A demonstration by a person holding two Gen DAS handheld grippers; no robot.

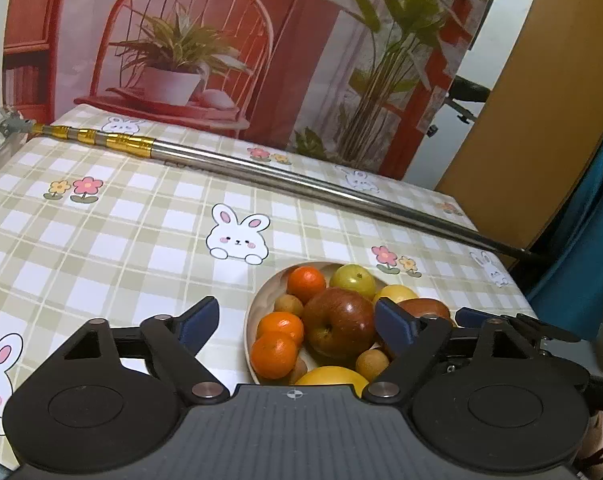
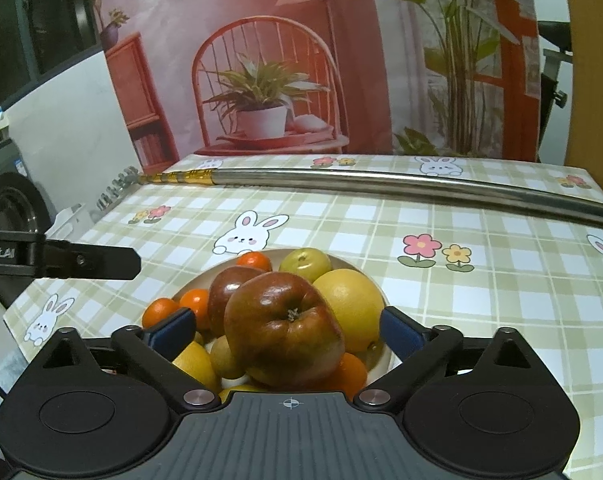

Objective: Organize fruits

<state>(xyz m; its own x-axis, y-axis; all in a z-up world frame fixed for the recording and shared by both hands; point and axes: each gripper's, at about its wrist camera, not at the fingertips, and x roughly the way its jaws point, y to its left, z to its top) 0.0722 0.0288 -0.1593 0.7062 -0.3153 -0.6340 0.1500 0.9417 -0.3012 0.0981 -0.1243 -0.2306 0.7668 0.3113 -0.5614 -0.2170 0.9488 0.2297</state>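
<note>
Left gripper (image 1: 297,322) jaws wide, nothing gripped; right gripper (image 2: 287,330) jaws wide around glossy red apple (image 2: 281,320), pads apparently clear of it. Fruit heaped in round cream bowl (image 1: 251,320) on checked bunny tablecloth (image 1: 101,240); bowl's near rim hidden behind gripper bodies. Beyond, smooth metal pole (image 1: 301,180) with gold bands, far end cut off.

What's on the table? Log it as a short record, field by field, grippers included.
surface: table with checked bunny cloth
bowl: full of fruit
fruit: two apples, oranges, lemons, green fruit, small brown fruit
pole: metal, lies across the far side of the table
left gripper: open, over the bowl, holds nothing
right gripper: open, one apple between its pads, not pressed
</note>
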